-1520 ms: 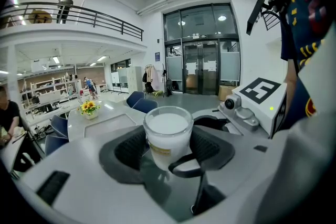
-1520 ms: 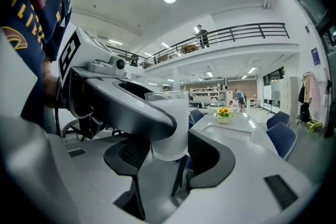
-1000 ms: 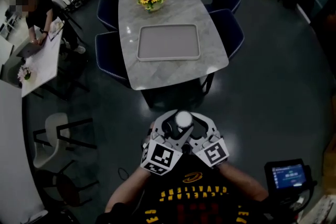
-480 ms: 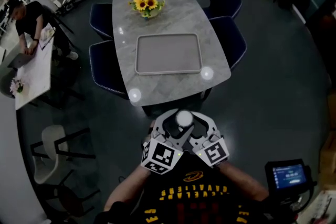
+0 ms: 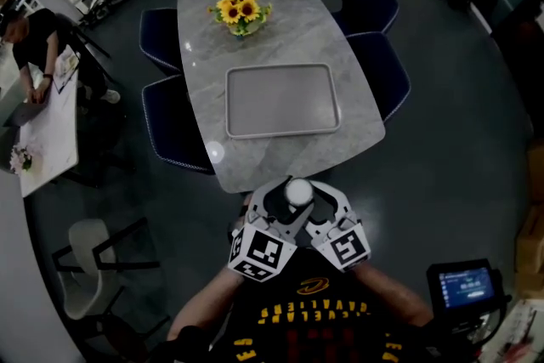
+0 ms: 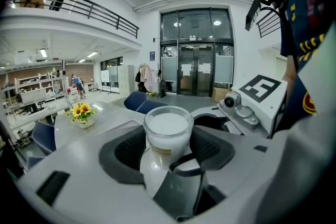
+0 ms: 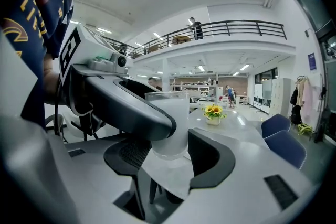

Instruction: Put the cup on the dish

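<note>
The tabletop (image 5: 280,21) and tray (image 5: 283,132) are brought nearer than before. The cup (image 5: 297,193) is carried short of them, clamped between left hand-held gripper (image 5: 274,204) and right hand-held gripper (image 5: 323,204). It is judged light, smooth and breakable, and best held by its sides.

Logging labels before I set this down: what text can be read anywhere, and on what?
"CAVALIERS", apparently, upside down in yellow on the shirt.
The shirt's lower print: unreadable.
Label on the cup: blurred.
Small screen: too small to read.
Sign above the glass doors: too small.
Square markers: patterns, no words.
</note>
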